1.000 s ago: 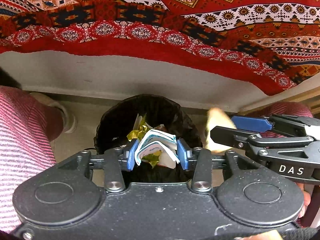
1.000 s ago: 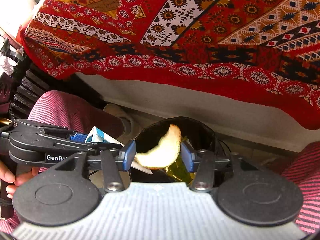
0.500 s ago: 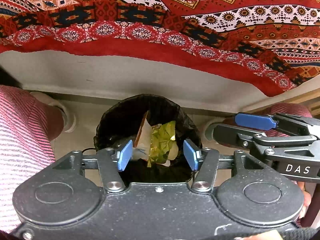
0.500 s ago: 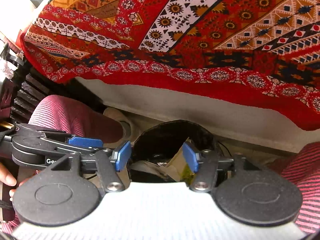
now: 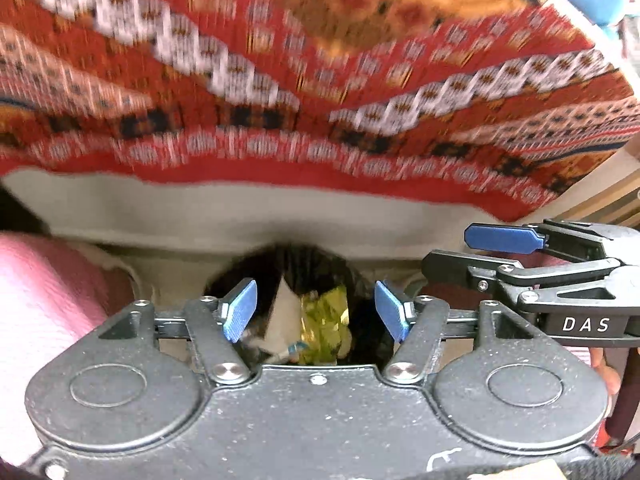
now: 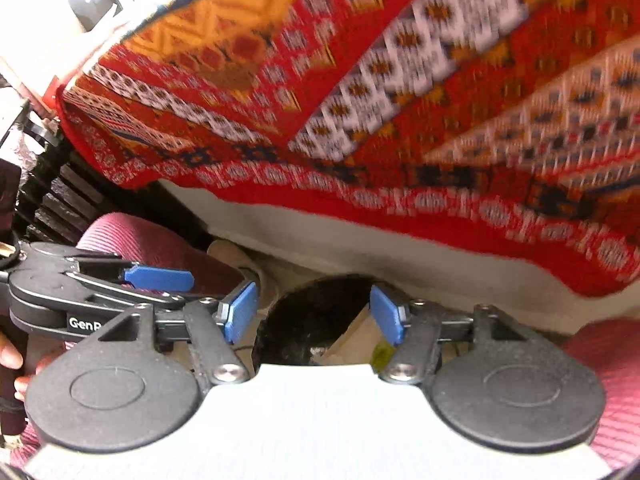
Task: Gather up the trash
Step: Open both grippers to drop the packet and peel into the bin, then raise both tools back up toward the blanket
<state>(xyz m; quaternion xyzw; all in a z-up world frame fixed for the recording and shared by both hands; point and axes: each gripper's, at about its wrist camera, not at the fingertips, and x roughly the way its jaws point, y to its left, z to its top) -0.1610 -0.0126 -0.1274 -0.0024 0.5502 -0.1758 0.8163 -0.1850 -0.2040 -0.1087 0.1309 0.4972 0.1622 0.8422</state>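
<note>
Left gripper [image 5: 316, 310]: jaws have just been opening, blue pads wide apart, nothing between them.
Right gripper [image 6: 312, 312]: jaws have just been opening too, spread wide and empty.
Bin [image 5: 296, 264]: black-lined, below both grippers, under the patterned cloth [image 5: 320, 100].
Trash: gold foil wrapper [image 5: 324, 320] and white paper [image 5: 284, 312] lie inside the bin.
Right view only: a shoe [image 6: 236, 256] beside the bin.

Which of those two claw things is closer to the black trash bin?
Hard to call. The left gripper and right gripper both hover above the bin, jaws open and empty, side by side.
</note>
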